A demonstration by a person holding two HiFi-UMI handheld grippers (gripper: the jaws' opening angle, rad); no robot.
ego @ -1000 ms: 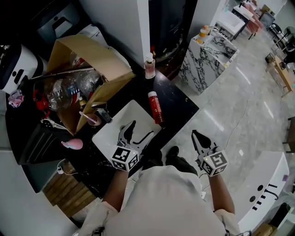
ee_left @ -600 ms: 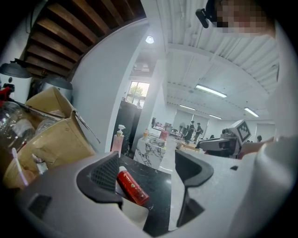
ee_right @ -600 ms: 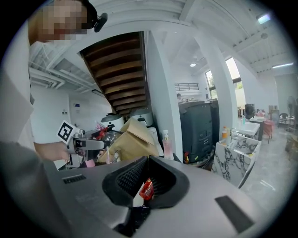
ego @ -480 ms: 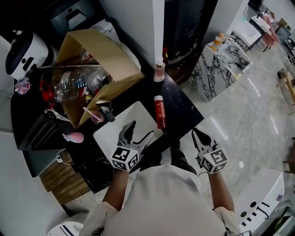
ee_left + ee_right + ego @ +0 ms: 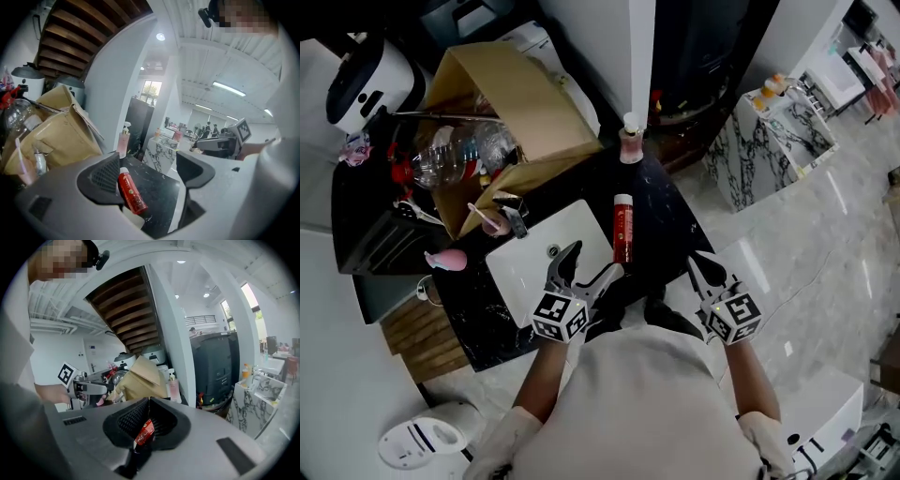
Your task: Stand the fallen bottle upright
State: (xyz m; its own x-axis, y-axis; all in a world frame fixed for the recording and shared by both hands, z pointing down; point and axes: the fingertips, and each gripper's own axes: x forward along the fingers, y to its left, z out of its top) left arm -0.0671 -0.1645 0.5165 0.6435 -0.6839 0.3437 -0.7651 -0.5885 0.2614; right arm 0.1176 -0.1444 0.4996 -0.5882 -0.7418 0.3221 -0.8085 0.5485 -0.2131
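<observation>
Nothing of the task is done yet, as far as I can see. The red bottle (image 5: 622, 228) lies flat on the black counter (image 5: 667, 217), just beside the right edge of the white sink (image 5: 523, 281), with its white cap pointing away from the person. All the work is left: to take the bottle, to turn it up, and to set it down on its base.

The left gripper (image 5: 592, 261) hangs over the near right corner of the sink. Its jaws are wide apart and nothing is between them. In the left gripper view the bottle shows in the gap, close to the left jaw but further out, so I judge that it is near and not touching.

The right gripper (image 5: 703, 269) is off to the right of the sink, past the edge of the counter and above the floor, well apart from the bottle. Its jaws are pressed together at the tips and hold nothing; a bit of the red bottle only shows through the small opening behind the tips.

A pink pump bottle (image 5: 629, 141) stands upright beyond the sink, at the far edge of the counter.
</observation>
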